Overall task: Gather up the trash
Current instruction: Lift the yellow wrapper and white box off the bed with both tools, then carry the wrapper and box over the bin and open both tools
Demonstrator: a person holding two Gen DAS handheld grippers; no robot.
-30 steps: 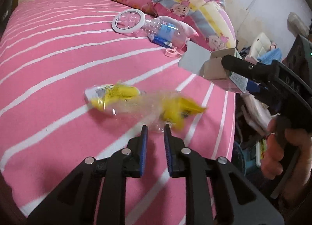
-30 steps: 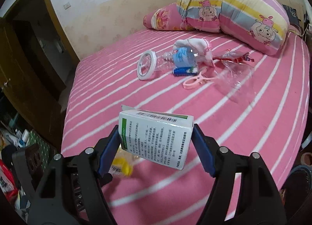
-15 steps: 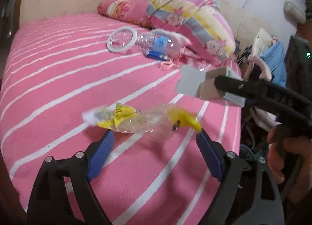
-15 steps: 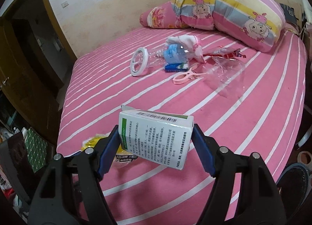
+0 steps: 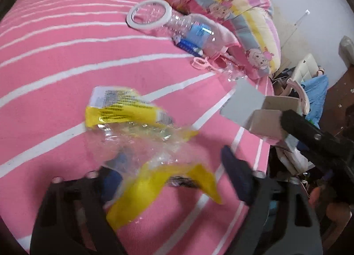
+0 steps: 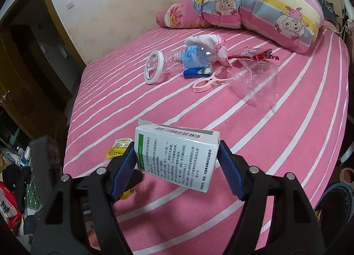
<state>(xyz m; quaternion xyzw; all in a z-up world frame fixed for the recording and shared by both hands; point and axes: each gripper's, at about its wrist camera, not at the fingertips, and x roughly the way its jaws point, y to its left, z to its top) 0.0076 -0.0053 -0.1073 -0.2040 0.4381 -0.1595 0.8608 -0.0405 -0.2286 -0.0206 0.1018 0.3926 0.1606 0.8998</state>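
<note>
A crumpled yellow and clear plastic wrapper (image 5: 124, 113) lies on the pink striped bed (image 5: 55, 60), and its near end reaches between the jaws of my left gripper (image 5: 174, 177). Those jaws stand wide apart and are closing. The right pad (image 5: 236, 179) is clear of the wrapper, and the left pad is partly hidden behind it. My right gripper (image 6: 177, 166) is shut on a white and green cardboard box (image 6: 177, 153), held above the bed's near edge. That box (image 5: 265, 122) also shows at the right of the left wrist view. The wrapper (image 6: 117, 149) peeks out left of the box.
Farther up the bed lie a clear water bottle (image 5: 192, 31), a white tape ring (image 5: 148, 15), a blue tube (image 6: 197, 71), a pink clip (image 6: 208, 82), crumpled clear plastic (image 6: 254, 78) and a red wrapper (image 6: 254, 55). Pillows (image 6: 265, 5) line the head. Clutter crowds the floor past the bed's edges.
My left gripper went from nearly shut to wide apart and moved forward and down, so the wrapper now sits between its jaws. The right gripper kept still with the box.
</note>
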